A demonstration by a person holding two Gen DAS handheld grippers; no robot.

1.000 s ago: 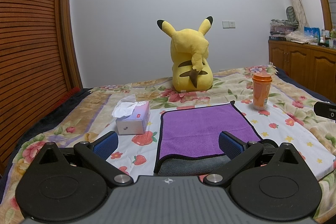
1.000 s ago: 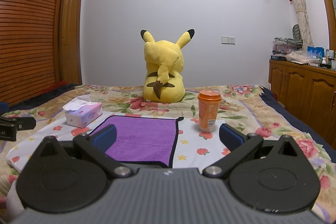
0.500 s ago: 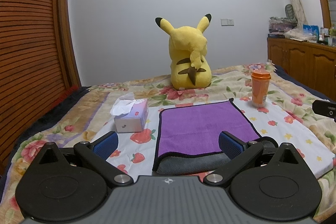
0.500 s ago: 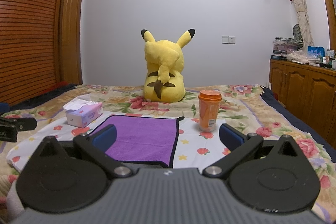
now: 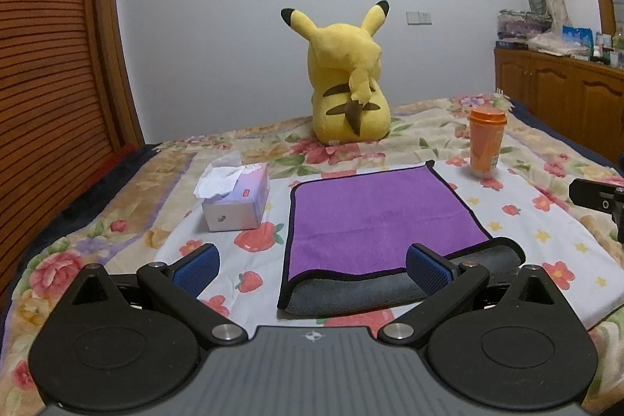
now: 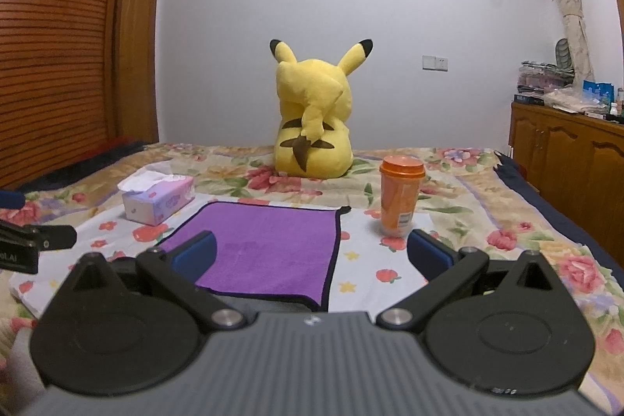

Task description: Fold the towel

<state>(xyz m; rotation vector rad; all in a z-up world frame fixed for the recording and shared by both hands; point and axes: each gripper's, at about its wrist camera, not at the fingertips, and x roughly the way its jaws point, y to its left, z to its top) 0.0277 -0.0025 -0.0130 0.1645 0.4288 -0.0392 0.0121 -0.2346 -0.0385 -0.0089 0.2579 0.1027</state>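
Towel [image 5: 374, 221] is lying flat just before the Pikachu plush [image 5: 347, 84] — soft, light, limp, probably best pinched at its near corners; left gripper [image 5: 312, 268] and right gripper [image 6: 312, 256] are gaping wide, gripping nothing

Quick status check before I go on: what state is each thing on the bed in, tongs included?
Purple towel: folded over, lying flat, grey underside showing at near edge.
Tissue box: open, tissue sticking out.
Orange cup: upright, lid on.
Plush toy: sitting upright, back to cameras.
Left tongs: open, empty.
Right tongs: open, empty.
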